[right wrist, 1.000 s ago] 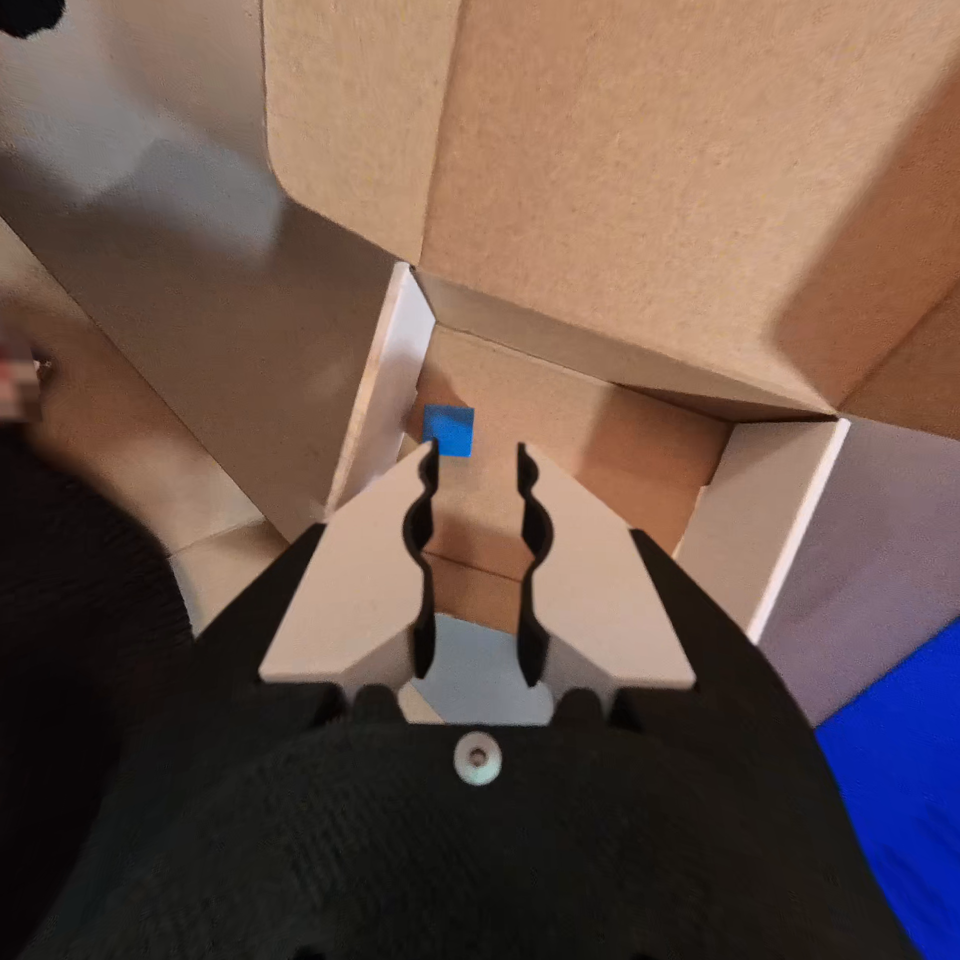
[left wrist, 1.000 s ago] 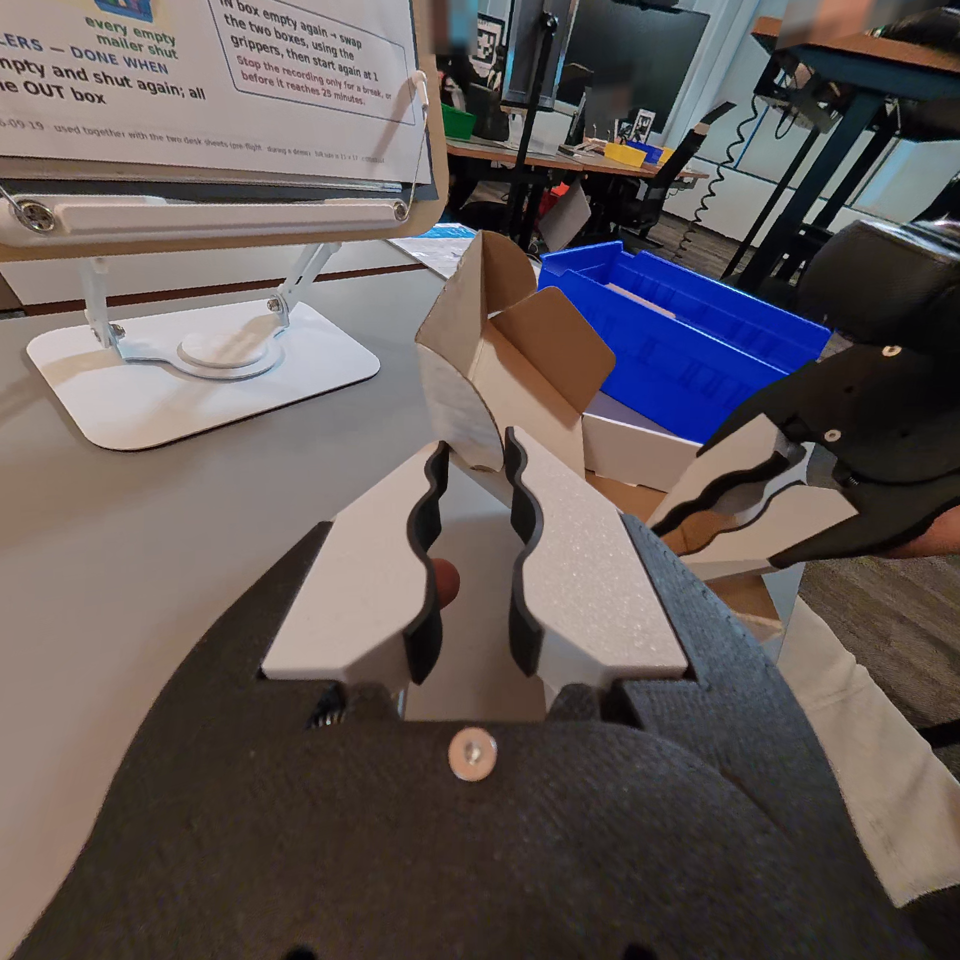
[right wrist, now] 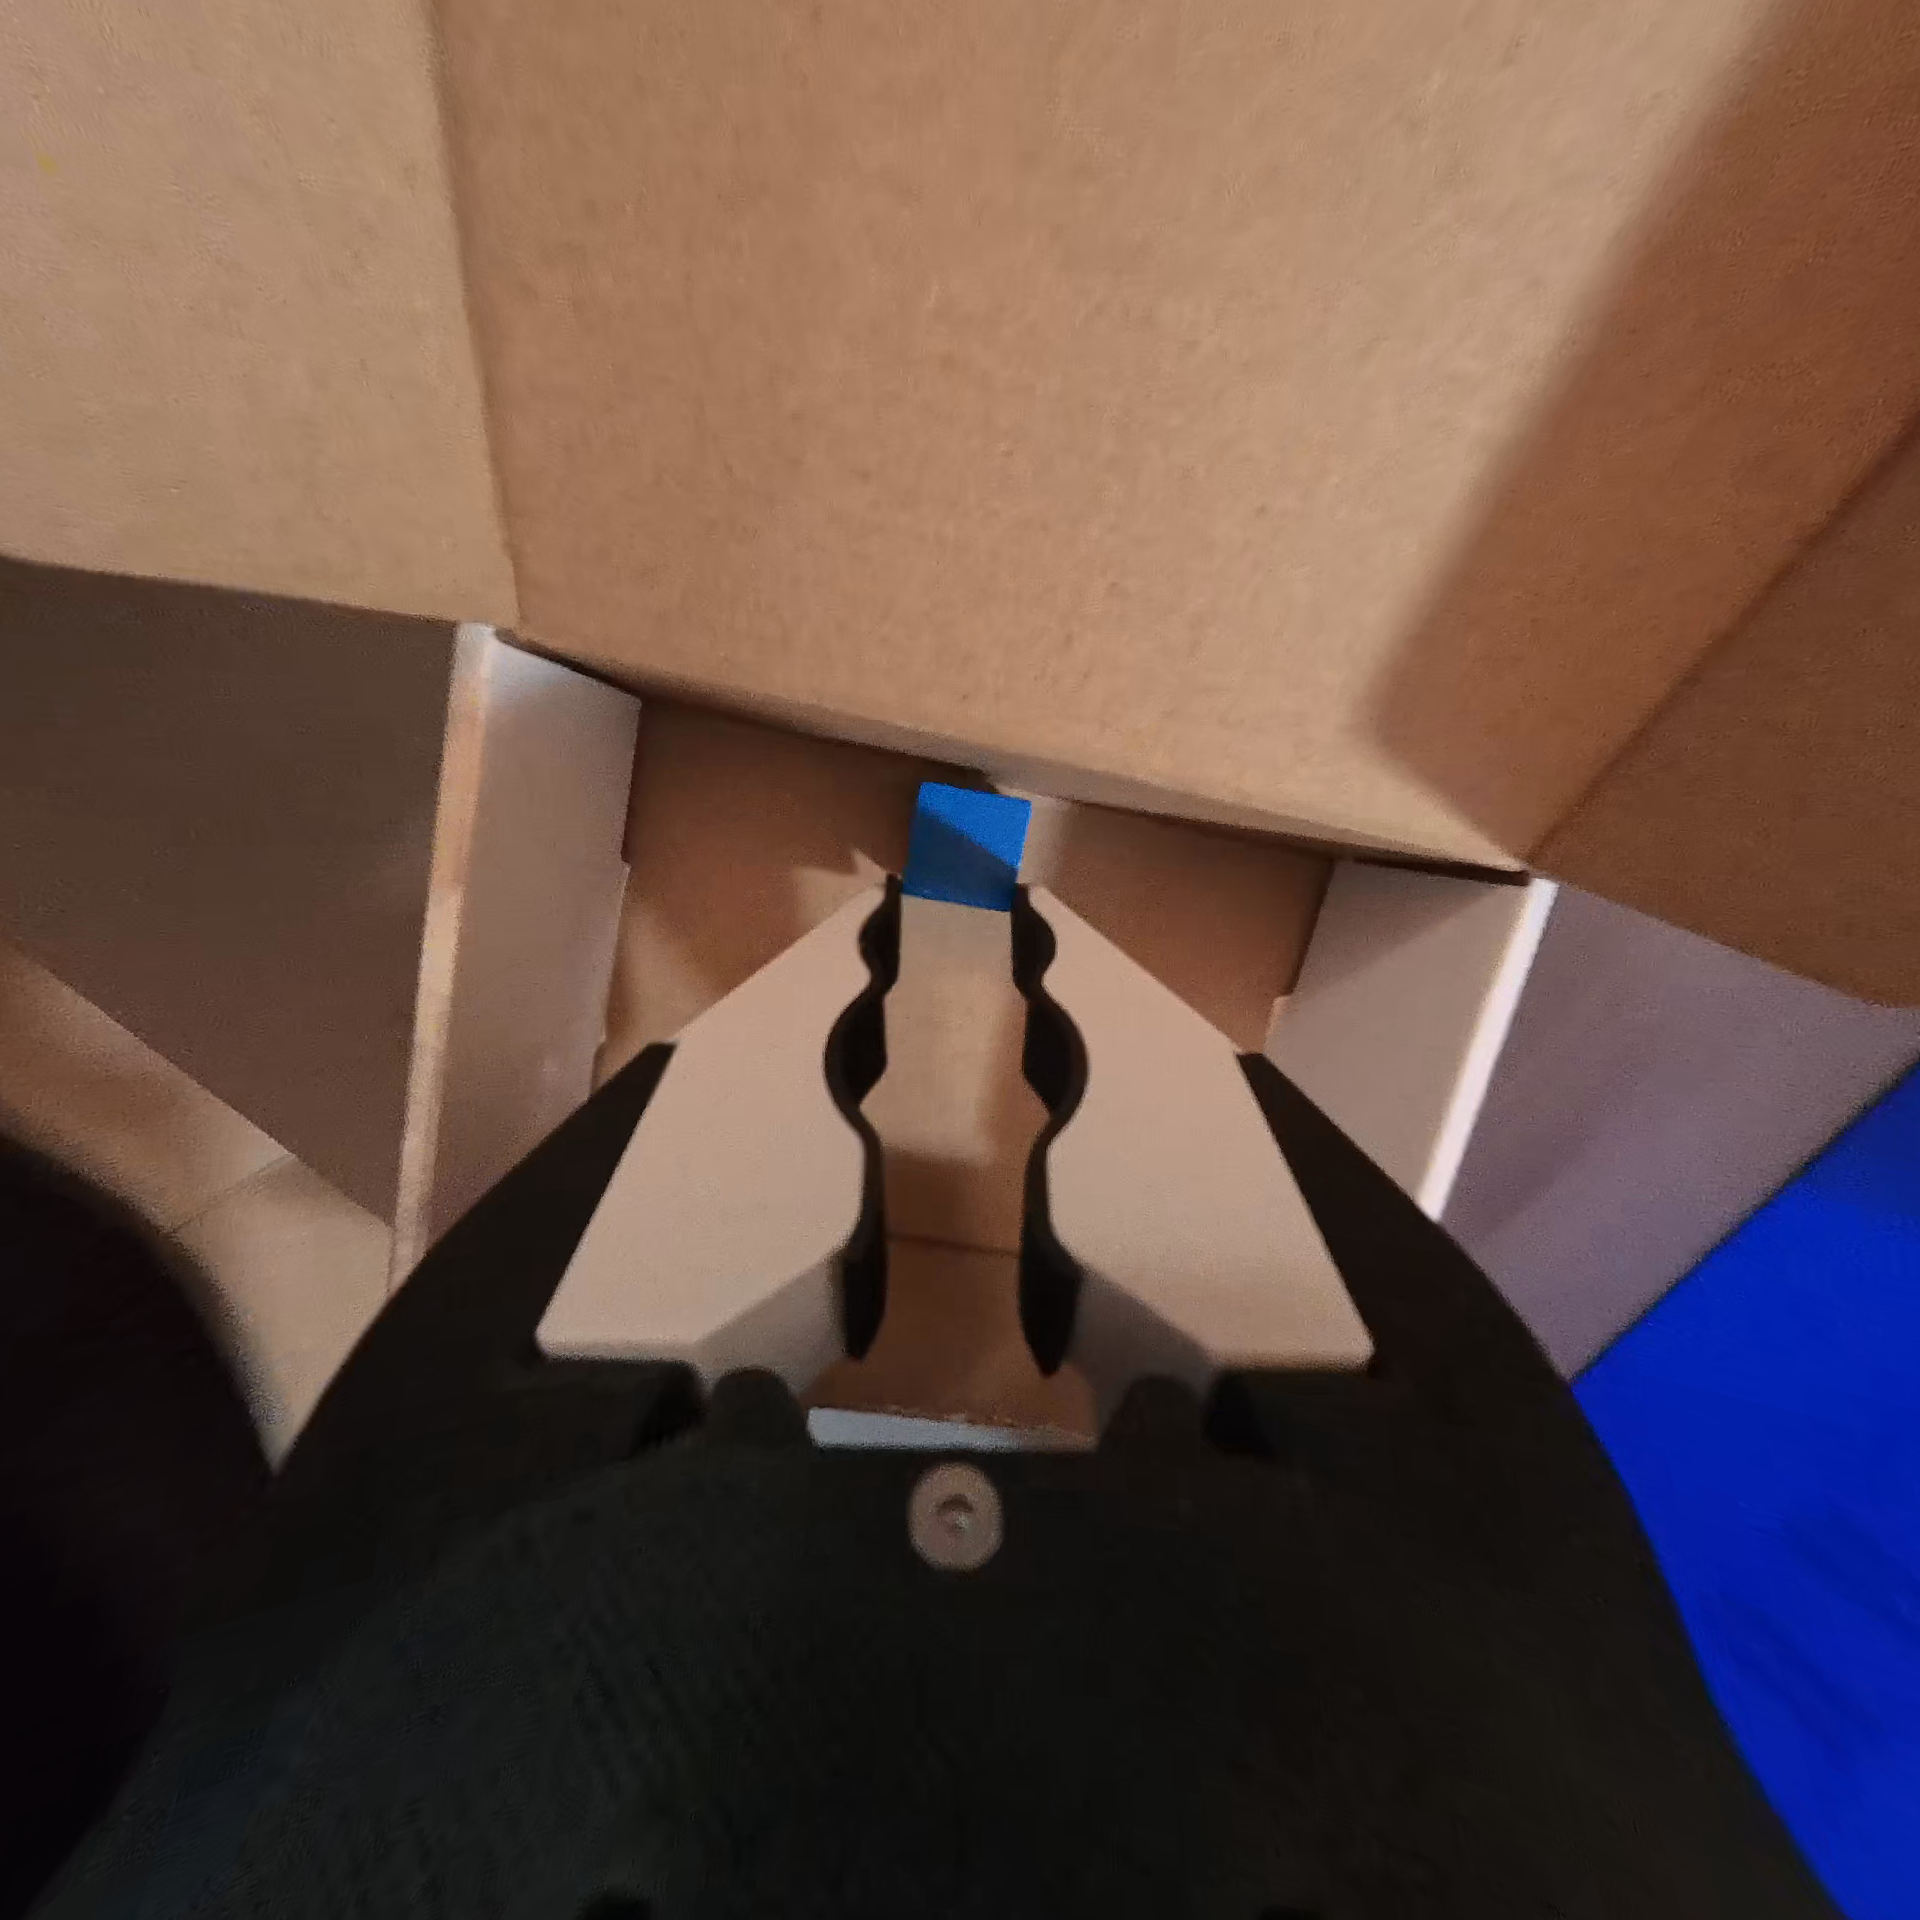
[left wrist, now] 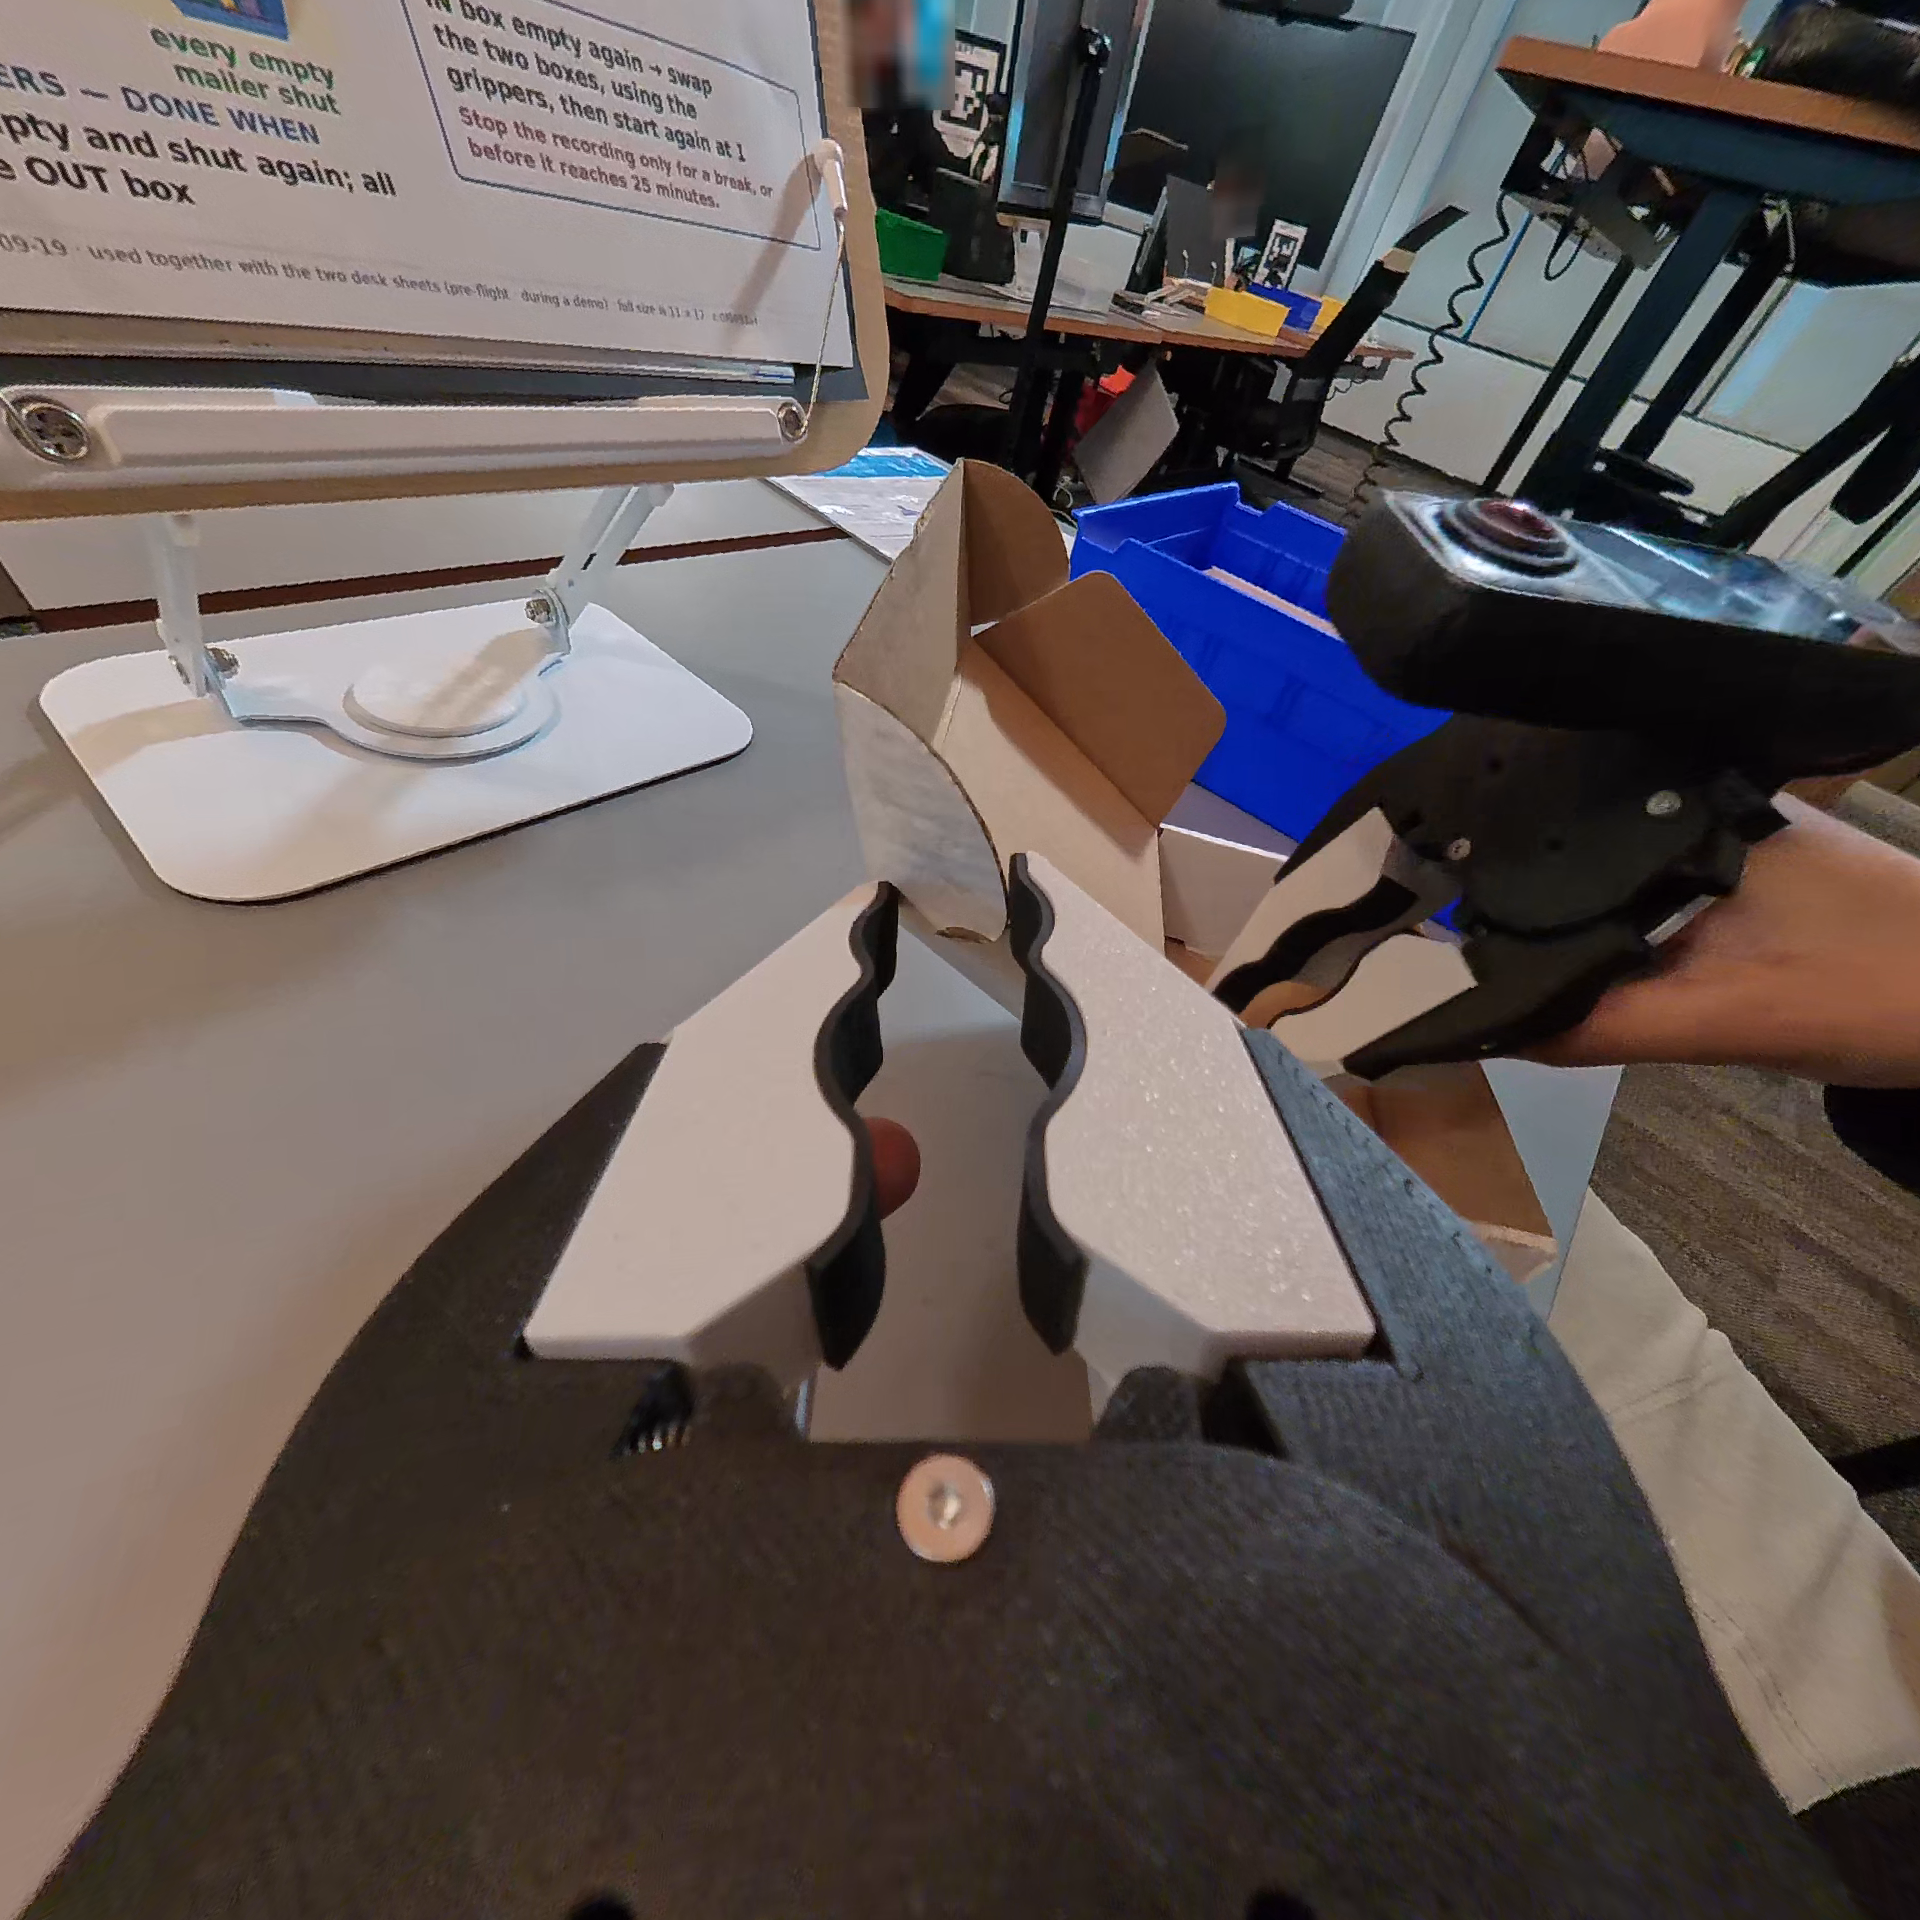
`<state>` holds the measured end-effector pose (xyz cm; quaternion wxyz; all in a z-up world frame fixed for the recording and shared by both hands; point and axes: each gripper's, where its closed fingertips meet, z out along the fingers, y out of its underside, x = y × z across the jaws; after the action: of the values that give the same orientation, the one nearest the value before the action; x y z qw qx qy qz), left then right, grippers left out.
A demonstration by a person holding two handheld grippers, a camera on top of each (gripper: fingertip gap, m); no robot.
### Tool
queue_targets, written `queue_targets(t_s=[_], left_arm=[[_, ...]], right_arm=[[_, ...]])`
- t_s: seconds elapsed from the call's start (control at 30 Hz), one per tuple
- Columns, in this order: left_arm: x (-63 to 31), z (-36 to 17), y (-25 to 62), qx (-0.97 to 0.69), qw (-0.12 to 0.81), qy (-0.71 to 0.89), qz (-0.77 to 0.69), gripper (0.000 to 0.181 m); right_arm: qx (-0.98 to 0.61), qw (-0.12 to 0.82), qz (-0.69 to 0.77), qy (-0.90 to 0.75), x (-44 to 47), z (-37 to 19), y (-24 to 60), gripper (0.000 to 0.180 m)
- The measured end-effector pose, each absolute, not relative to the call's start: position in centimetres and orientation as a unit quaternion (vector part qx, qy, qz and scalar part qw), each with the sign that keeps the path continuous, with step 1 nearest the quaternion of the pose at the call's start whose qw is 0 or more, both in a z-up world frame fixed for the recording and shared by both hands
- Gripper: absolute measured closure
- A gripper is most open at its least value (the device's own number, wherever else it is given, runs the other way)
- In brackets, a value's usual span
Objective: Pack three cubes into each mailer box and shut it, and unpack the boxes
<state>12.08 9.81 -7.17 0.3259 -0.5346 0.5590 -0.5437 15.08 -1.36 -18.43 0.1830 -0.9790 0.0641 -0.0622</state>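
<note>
we are reaching our right gripper (right wrist: 954,891) down into the open mailer box (right wrist: 1403,1039), its jaws standing apart with brown cardboard showing in the gap between them. a blue cube (right wrist: 964,850) is sitting at the far end of the box floor, right at our fingertips (right wrist: 1023,914); whether they are touching it we cannot tell, and they are not clamped on it. the brown lid (right wrist: 987,416) is leaning over the box and filling the upper part of the right wrist view, and the white outer walls are framing the box on both sides.

our left gripper (left wrist: 951,904) is hovering above the grey table (left wrist: 416,1039), jaws apart and holding nothing. just past its tips we are seeing the raised lid flaps (left wrist: 1039,686) of the mailer box (left wrist: 1216,883), white outside and brown inside. from this side the right gripper (left wrist: 1320,966) is angling down into the box, held in a hand (left wrist: 1766,966). a blue bin (left wrist: 1247,634) is standing behind the box, just beside it. to the left, a white stand (left wrist: 395,748) is resting on the table and carrying a printed sheet (left wrist: 416,156). beyond the table, desks and monitors are showing in the background.
</note>
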Motion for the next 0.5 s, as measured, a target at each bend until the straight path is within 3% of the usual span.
queue_targets(t_s=[0.17, 0.3, 0.4, 0.5], left_arm=[[12.0, -7.2, 10.1, -0.537, 0.323, 0.556, -0.546, 0.161], [11.9, -6.7, 10.2, -0.536, 0.324, 0.552, -0.551, 0.162], [11.9, -6.8, 10.2, -0.537, 0.323, 0.551, -0.552, 0.161], [11.9, -6.9, 9.9, -0.538, 0.319, 0.551, -0.552, 0.162]], right_arm=[[-0.947, 0.307, -0.054, 0.078, 16.0, -11.5, -1.1, 0.16], [-0.908, 0.384, -0.108, 0.132, 20.1, -4.2, -5.7, 0.16], [-0.876, 0.395, -0.178, 0.212, 25.6, -1.4, -12.4, 0.16], [-0.848, 0.36, -0.24, 0.307, 31.5, -2.8, -20.4, 0.161]])
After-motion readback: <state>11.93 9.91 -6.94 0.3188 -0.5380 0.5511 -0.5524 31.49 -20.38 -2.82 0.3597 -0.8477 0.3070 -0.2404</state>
